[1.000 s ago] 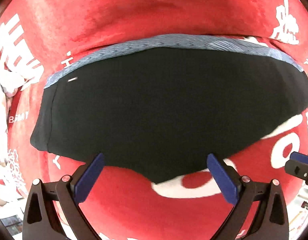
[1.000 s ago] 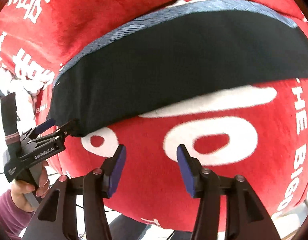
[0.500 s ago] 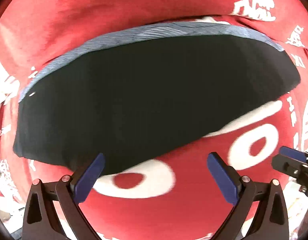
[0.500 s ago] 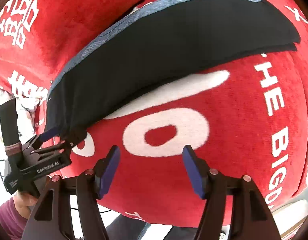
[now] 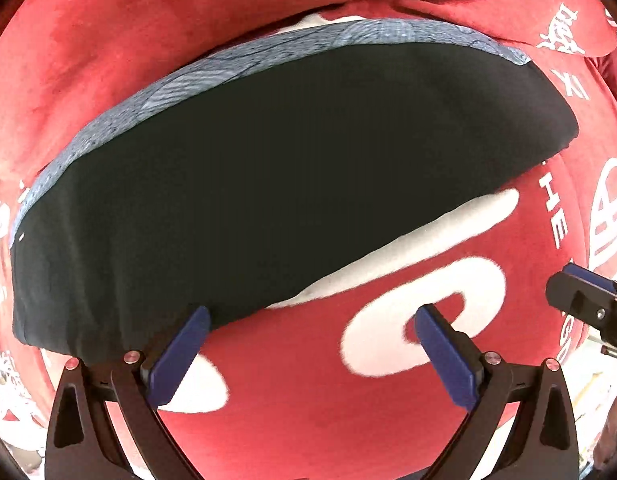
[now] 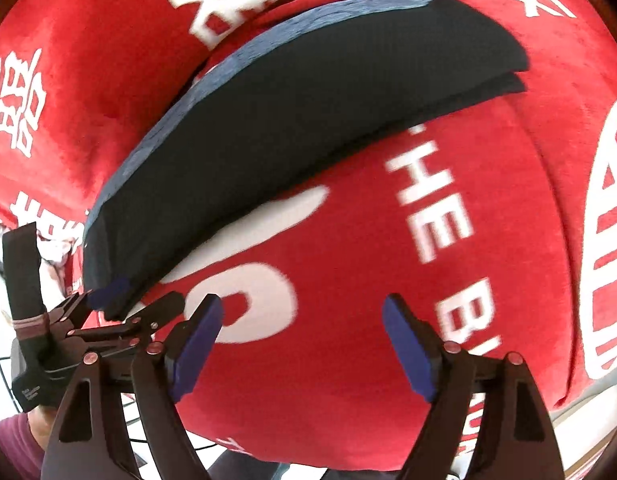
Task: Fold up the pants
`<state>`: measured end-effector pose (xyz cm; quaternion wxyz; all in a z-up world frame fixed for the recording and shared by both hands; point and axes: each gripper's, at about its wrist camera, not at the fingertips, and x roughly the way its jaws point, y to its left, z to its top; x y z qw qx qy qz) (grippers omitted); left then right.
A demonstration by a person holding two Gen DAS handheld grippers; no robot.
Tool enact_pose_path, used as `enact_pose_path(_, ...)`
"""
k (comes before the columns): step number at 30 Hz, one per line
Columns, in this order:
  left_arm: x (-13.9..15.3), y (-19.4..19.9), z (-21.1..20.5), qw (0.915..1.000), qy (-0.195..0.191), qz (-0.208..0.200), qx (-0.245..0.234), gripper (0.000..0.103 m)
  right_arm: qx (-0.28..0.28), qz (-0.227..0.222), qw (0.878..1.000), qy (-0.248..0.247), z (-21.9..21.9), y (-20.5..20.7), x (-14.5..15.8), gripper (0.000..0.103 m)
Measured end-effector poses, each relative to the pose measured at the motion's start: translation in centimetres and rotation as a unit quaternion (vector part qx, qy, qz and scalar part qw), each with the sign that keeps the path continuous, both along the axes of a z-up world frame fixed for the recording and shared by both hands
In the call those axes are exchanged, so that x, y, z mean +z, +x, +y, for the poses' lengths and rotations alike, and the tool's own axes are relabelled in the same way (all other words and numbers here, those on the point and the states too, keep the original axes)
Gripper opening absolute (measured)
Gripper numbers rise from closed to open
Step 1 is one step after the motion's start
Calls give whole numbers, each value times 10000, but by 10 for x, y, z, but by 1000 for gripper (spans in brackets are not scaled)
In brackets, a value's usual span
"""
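Black pants [image 5: 276, 184] with a blue-grey band [image 5: 156, 92] along the far edge lie folded flat on a red blanket [image 5: 300, 408]. My left gripper [image 5: 308, 344] hangs open above the near edge, its left fingertip over the hem and its right one over a white letter. In the right wrist view the pants [image 6: 308, 120] stretch from upper right to lower left. My right gripper [image 6: 304, 332] is over bare blanket to their right, jaws opening with nothing between them. The left gripper [image 6: 120, 312] shows at the pants' near corner. The right gripper [image 5: 584, 304] shows at the left view's right edge.
The blanket [image 6: 488, 240] carries large white letters and drops off at its near edge. A hand in a purple sleeve [image 6: 12, 440] holds the left gripper. Pale clutter [image 6: 56, 248] lies past the blanket's left side.
Both grippers have moved to the right along the pants' near edge, so pants and letters slide left in both views. The right gripper's jaws stand wider. The pants lie as before.
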<state>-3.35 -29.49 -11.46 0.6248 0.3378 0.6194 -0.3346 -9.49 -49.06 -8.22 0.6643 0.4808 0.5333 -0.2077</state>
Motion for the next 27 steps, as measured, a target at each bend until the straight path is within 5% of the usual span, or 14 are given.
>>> enact_pose_path(19, 8, -26, -89, 9989, 50, -280, 385, 103, -911, -144, 9957, 82, -94, -66, -16, 85)
enact_pose_path(27, 22, 21, -126, 9937, -154, -555, 964, 103, -2128, -1061, 9690, 675, -138, -96, -40, 85)
